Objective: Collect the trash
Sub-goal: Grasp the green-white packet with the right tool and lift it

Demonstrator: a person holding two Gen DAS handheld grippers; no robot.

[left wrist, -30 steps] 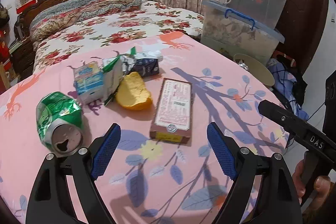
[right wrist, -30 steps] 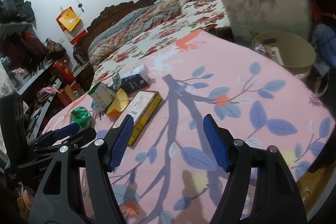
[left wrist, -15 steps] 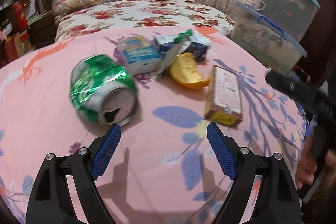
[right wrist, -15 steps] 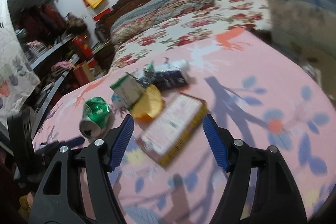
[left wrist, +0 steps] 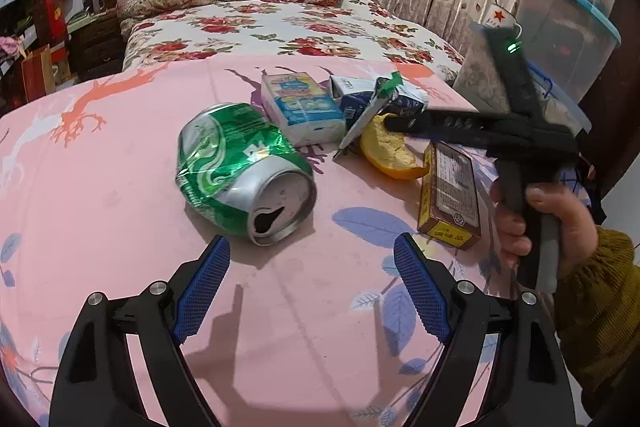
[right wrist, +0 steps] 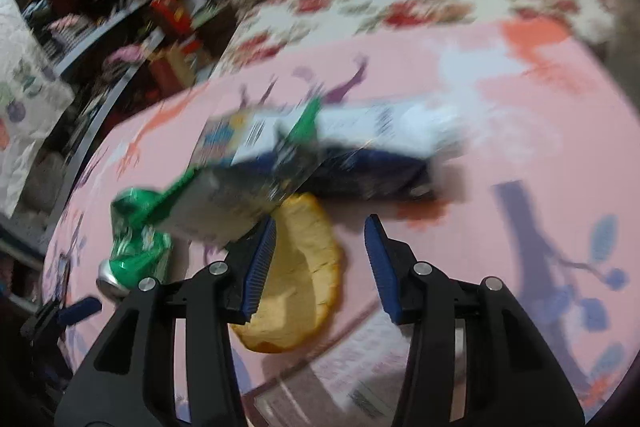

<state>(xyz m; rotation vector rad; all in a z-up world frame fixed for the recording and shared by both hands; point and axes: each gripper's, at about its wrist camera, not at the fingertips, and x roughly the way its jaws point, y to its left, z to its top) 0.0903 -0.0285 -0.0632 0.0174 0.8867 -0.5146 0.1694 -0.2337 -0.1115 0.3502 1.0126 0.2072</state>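
Right gripper (right wrist: 320, 259) closing, nothing pinched yet: curled yellow-orange peel (right wrist: 304, 279) lies between its jaws, near edge of pile, long axis near-to-far. Left gripper (left wrist: 308, 283) released, wide; crushed green aluminium can (left wrist: 240, 171) just beyond, mouth facing it.

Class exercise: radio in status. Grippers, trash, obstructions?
Left gripper open before crushed green can. Right gripper closing over orange peel, not yet gripping. Foil wrapper overlaps peel.
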